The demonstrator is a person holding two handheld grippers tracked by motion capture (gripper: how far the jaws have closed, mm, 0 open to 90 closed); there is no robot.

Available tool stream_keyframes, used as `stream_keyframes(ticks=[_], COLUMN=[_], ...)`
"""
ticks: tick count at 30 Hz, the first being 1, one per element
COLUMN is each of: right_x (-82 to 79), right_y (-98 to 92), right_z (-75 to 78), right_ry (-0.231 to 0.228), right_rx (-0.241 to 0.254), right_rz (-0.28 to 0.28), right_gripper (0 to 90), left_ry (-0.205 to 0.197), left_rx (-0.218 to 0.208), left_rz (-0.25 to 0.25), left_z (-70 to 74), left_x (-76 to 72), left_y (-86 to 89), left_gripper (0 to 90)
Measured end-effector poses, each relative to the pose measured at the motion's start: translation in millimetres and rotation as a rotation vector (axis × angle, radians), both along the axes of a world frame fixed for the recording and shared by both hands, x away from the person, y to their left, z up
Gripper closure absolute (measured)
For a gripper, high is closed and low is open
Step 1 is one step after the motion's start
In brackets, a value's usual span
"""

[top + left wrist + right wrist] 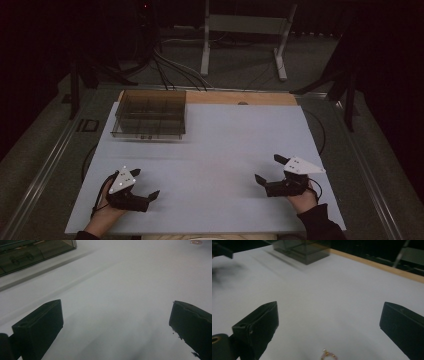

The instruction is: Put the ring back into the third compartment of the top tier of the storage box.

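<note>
No writing is readable anywhere. The right gripper [329, 322] has its jaws spread wide, holding nothing; a small pink-and-gold ring [327, 356] lies on the white board [225, 135] just between and below them. The left gripper [145, 185] is equally spread and empty, well apart from the smoky compartment box [149, 114] ahead.

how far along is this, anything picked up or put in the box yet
Nothing looks done yet. The left gripper and right gripper rest open and empty on the white board. A small beaded ring lies just before the right gripper, ungrasped. Grasping it and probably carrying it to the clear compartment box remain.
</note>
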State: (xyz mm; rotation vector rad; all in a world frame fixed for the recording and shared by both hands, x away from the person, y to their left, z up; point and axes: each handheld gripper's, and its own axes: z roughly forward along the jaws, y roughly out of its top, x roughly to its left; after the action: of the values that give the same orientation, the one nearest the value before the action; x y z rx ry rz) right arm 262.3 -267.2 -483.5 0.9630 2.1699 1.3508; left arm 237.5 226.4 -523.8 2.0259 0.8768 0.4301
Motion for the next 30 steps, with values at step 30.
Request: stream_keyframes(ticks=[30], right_x=[26.8], right_y=[-20.0], right_z=[-14.1], right_ry=[0.205], right_rx=[-0.146], right_rz=[-0.166], right_gripper=[15.9], left_ry=[0.009], left_rx=[-0.021], left_rz=[-0.003], left_z=[1.1], left_x=[0.7], left_y=[-0.8], left_gripper=[0.0])
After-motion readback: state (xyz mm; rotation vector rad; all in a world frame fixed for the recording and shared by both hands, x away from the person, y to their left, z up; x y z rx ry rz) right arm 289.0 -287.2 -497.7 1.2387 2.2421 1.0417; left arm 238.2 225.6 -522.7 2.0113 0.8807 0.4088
